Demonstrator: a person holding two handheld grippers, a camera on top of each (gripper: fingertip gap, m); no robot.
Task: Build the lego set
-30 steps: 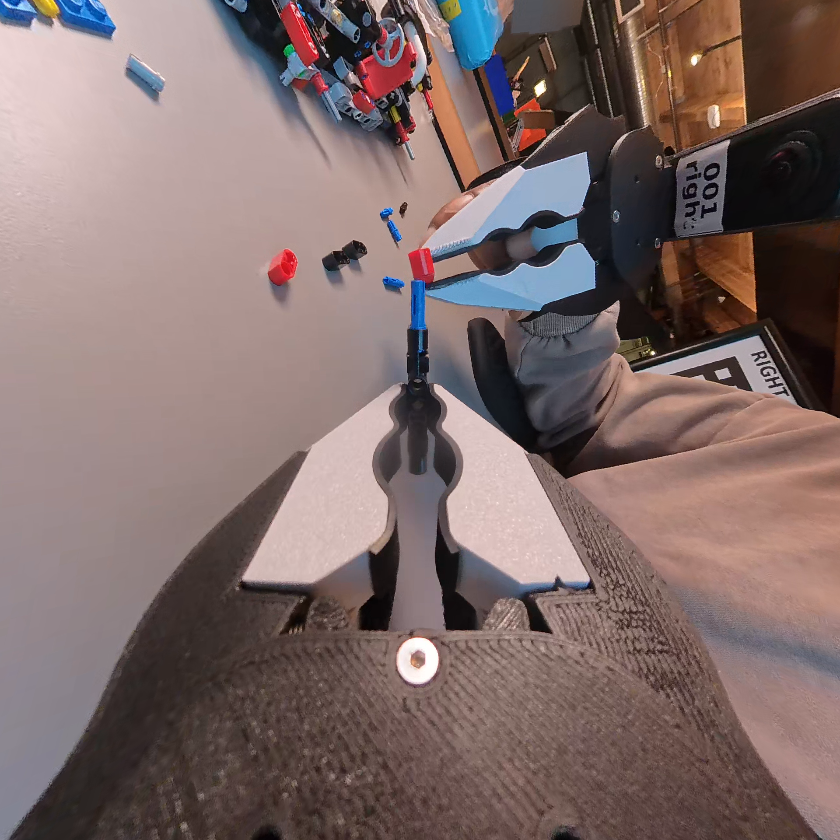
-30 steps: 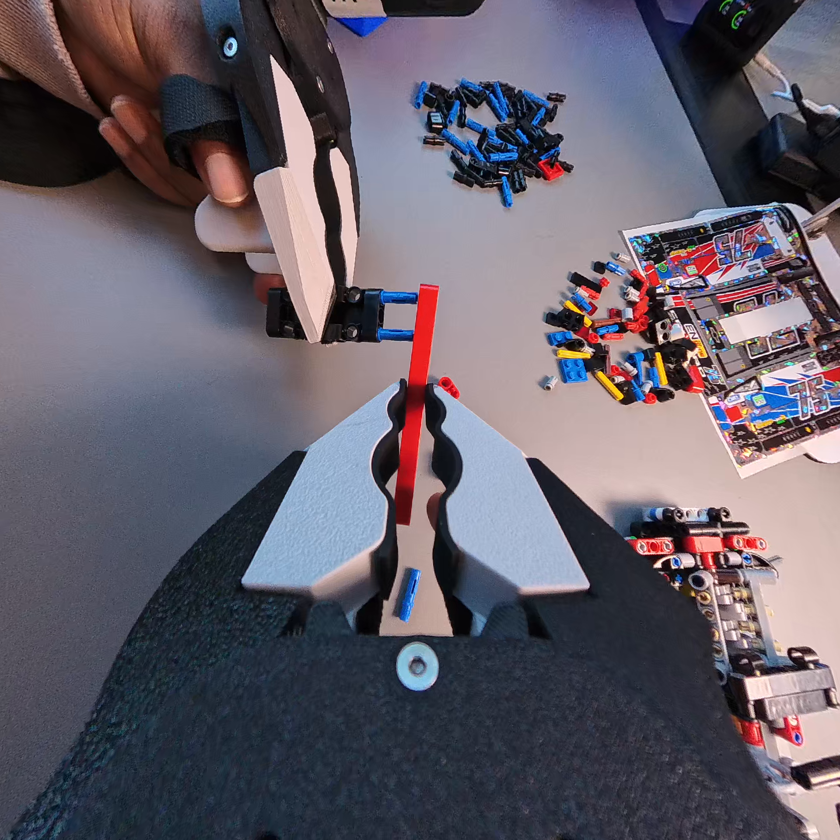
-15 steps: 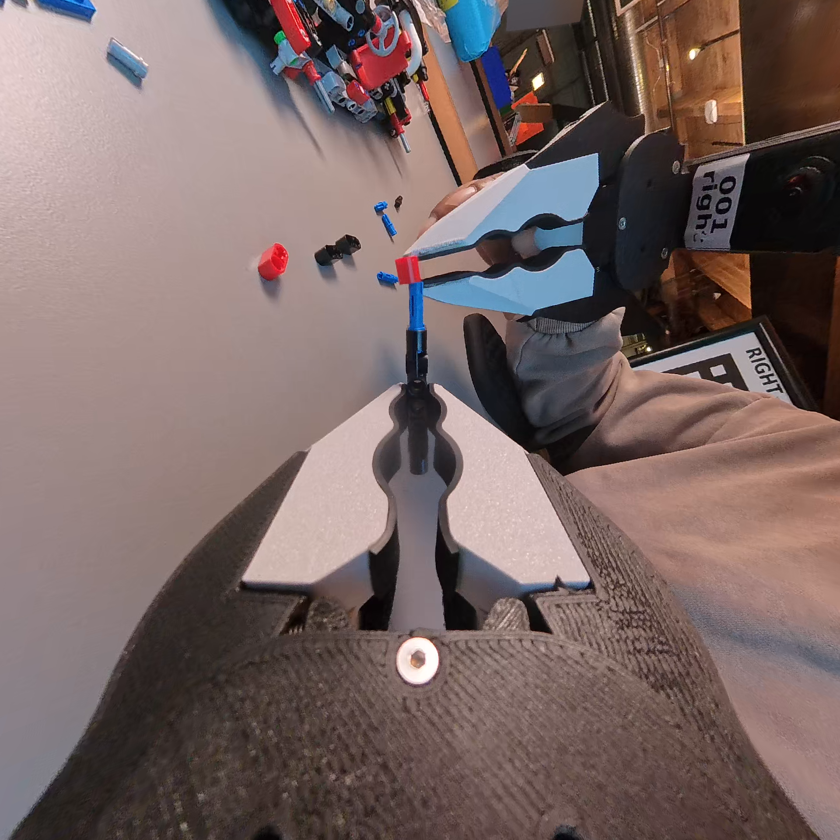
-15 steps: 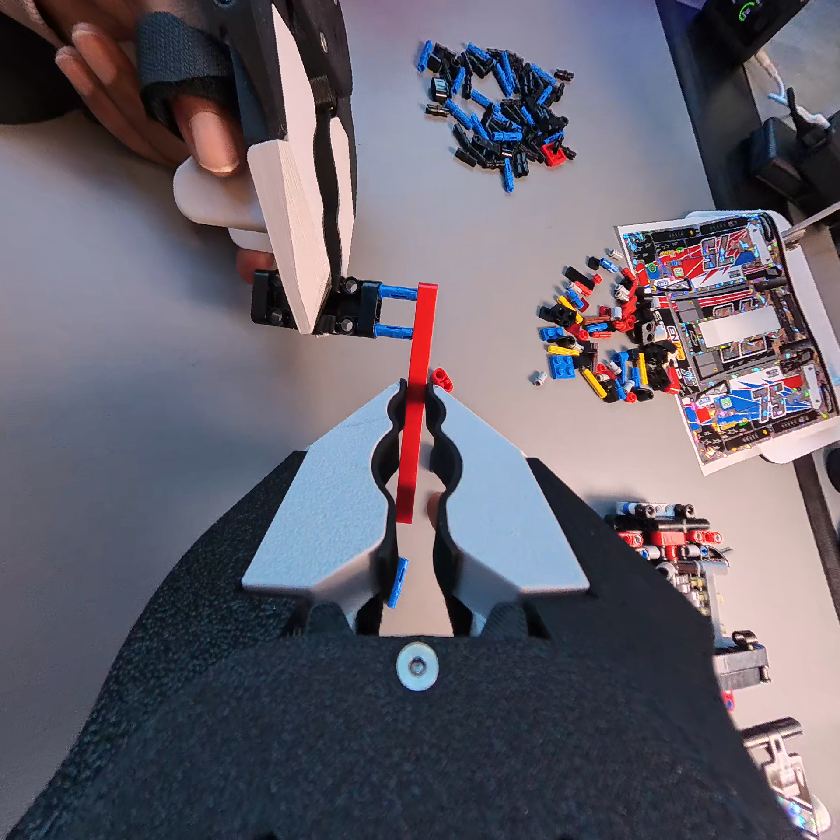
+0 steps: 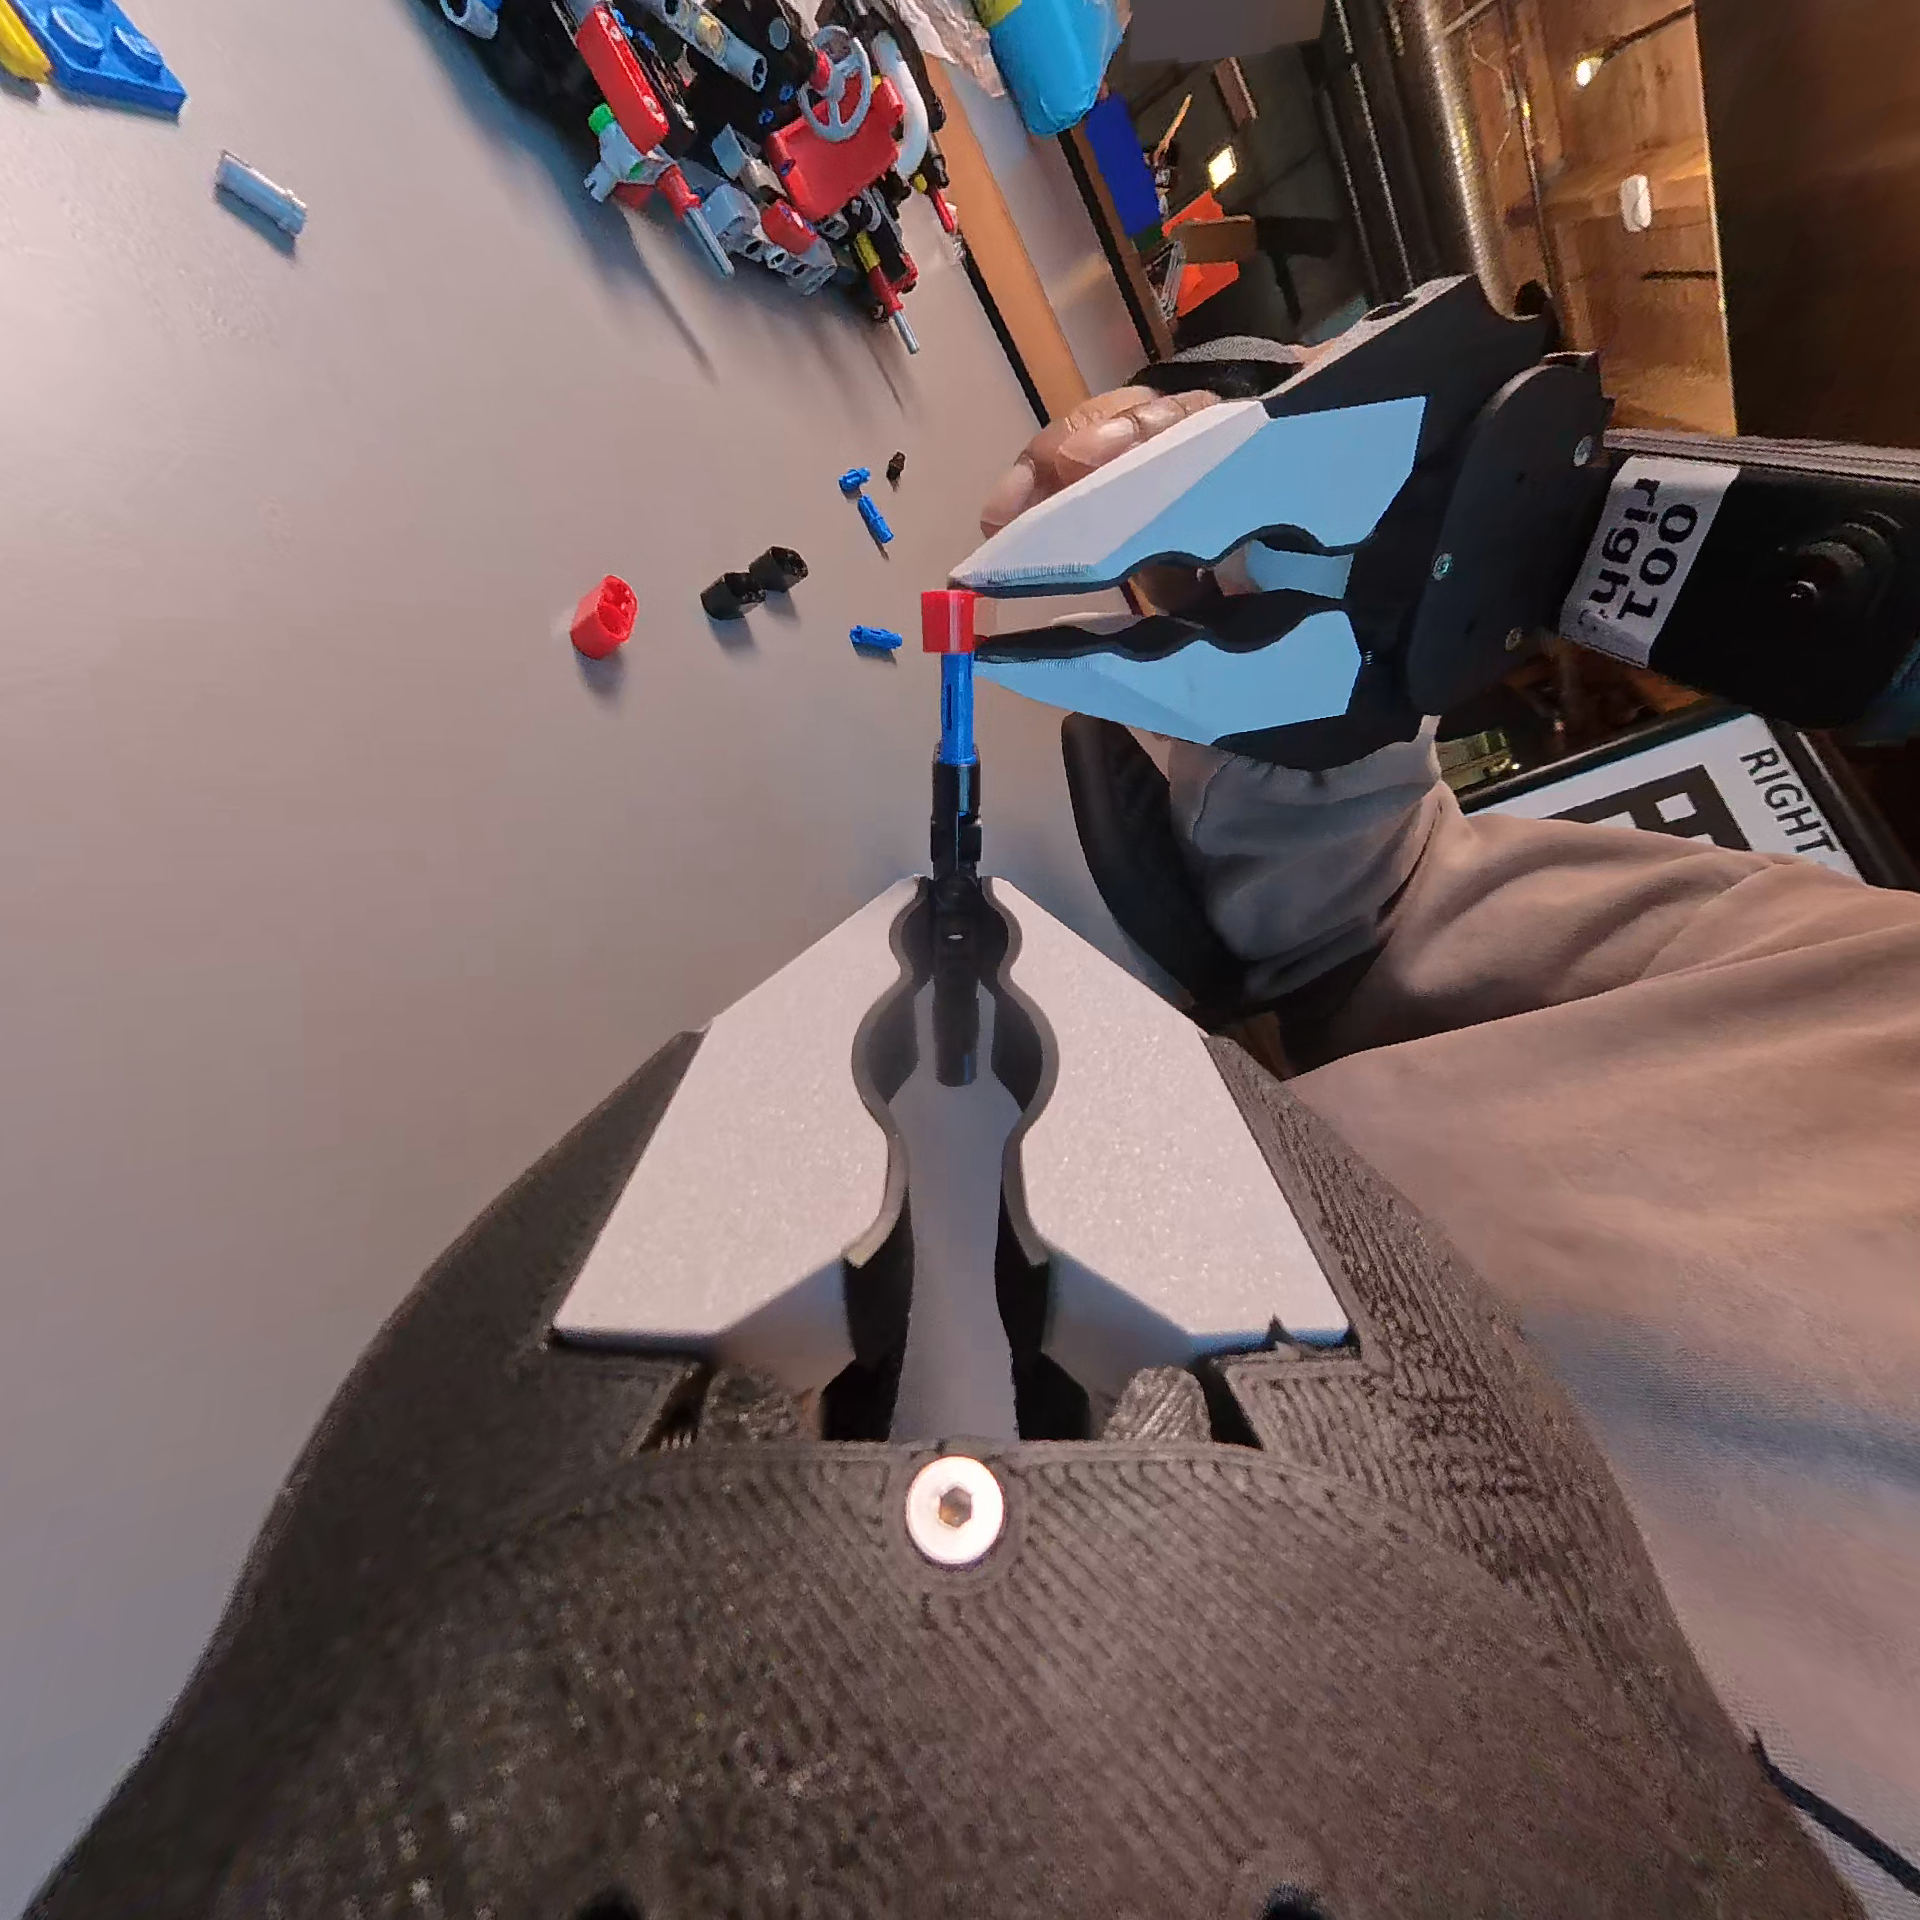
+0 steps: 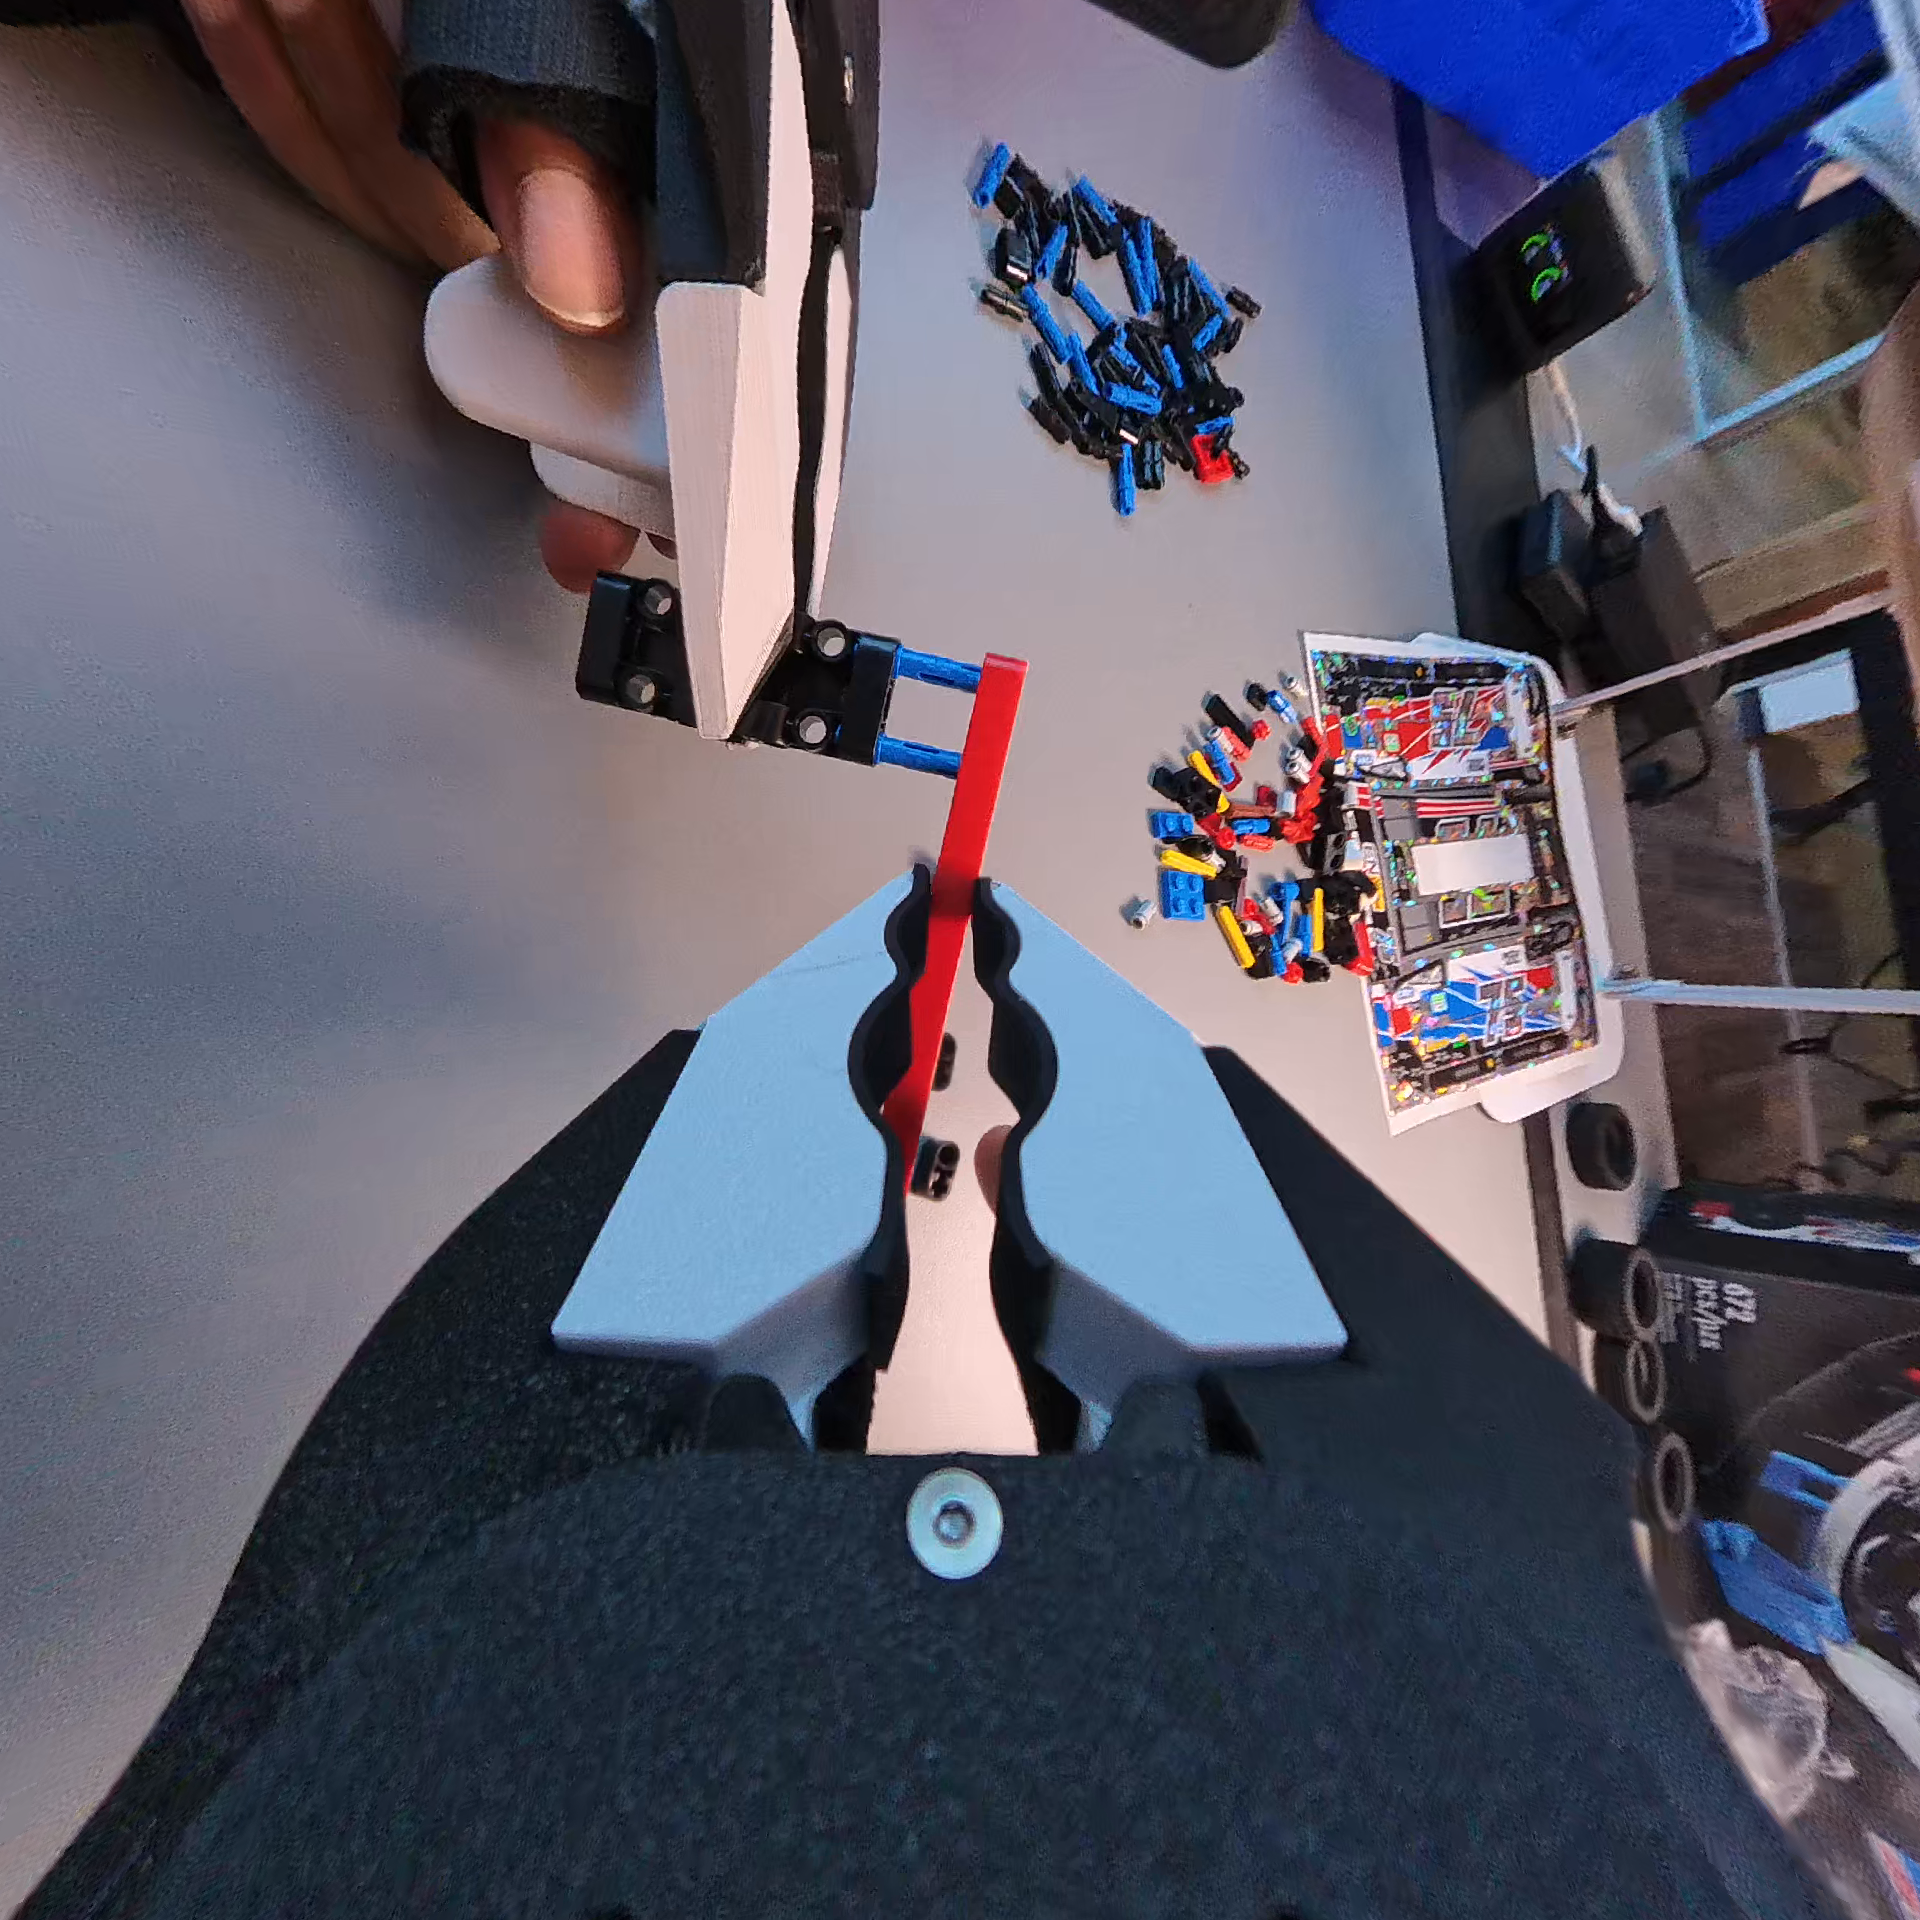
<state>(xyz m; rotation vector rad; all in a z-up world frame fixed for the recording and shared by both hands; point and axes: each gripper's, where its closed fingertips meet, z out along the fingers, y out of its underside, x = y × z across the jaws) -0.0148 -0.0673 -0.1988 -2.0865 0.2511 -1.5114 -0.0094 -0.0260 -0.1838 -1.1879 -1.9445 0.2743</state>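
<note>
Alignment is what the step in hand seems to call for: the long flat red plastic beam should be kept square to the two blue plastic pins and pressed straight along them, with the other side braced, so neither pin binds or skews. At present the beam tilts slightly against the pins in the right wrist view.

Nearest in that view, the right hand-held gripper is closed on the red beam, whose lower end sits between the wavy inner faces of the jaws. Beyond it, the left hand-held gripper is clamped on the black plastic connector block, held above the grey counter; the blue pins project from that block and meet the upper end of the beam. How deeply the pins are seated cannot be told.

Farther off on the counter lie a mixed heap of small coloured pieces, a sticker sheet, and a pile of blue and black pins.
</note>
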